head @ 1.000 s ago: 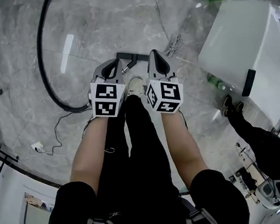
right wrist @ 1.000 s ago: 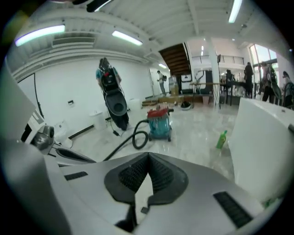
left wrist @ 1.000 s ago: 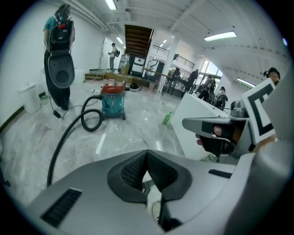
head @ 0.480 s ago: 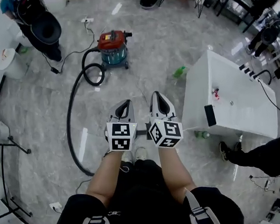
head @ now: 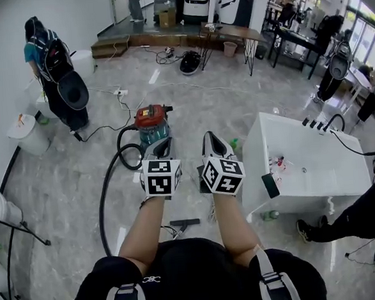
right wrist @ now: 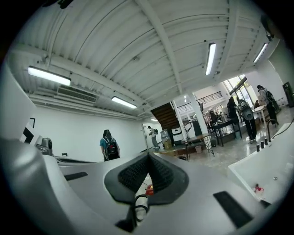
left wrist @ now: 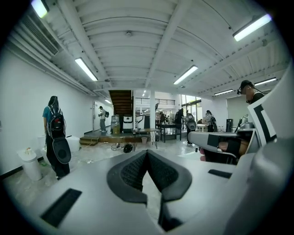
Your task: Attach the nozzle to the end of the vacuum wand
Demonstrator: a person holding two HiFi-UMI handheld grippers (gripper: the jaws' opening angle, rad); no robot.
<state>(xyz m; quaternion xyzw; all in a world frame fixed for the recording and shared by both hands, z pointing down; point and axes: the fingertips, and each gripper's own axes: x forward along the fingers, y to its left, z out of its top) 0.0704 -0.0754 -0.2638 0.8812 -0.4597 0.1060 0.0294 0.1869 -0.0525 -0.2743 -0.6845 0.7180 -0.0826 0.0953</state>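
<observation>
floor: grey marble, big open room, everything below stands on it
white table: right of the grippers, boxy, small bits on top, too small to name
bystander: far left, backpack on, standing near a white bin
hose: black, runs from the vacuum in a long curve down the left side, far end hidden behind the left forearm
vacuum: red top, teal drum, just beyond the grippers in the head view
left gripper: held up, about level, jaws pressed together, nothing between them; its own view shows the pads meeting at the tips
right gripper: beside the left one, apart from it, jaws also closed on nothing; vacuum and hose show only far off under the tips
nozzle: small black piece lying flat on the floor, below and between the forearms, well apart from both grippers
wand: can't make out
</observation>
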